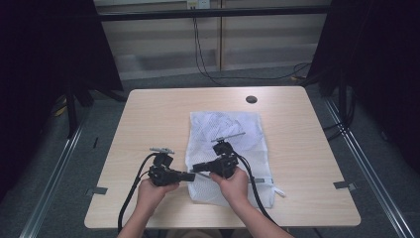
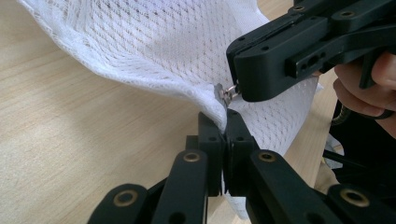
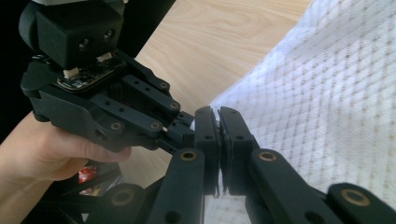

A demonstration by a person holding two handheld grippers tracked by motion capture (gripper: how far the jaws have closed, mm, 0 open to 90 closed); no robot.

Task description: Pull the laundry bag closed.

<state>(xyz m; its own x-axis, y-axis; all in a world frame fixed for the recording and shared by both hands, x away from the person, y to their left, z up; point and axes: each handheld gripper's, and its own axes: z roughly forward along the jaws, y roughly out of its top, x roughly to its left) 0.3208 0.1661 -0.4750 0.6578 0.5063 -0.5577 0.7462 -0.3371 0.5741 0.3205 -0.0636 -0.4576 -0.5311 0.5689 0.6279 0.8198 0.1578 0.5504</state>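
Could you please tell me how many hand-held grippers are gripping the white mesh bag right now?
2. The left hand-held gripper pinches the white mesh bag at its near-left edge; the right hand-held gripper clamps the zipper pull just beside it.

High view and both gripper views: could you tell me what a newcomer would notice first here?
The white mesh bag lies on the near middle of the wooden table, and both grippers meet at its left edge. The left gripper pinches the bag's edge, jaws closed. Right beside it the right gripper grips the small metal zipper pull.
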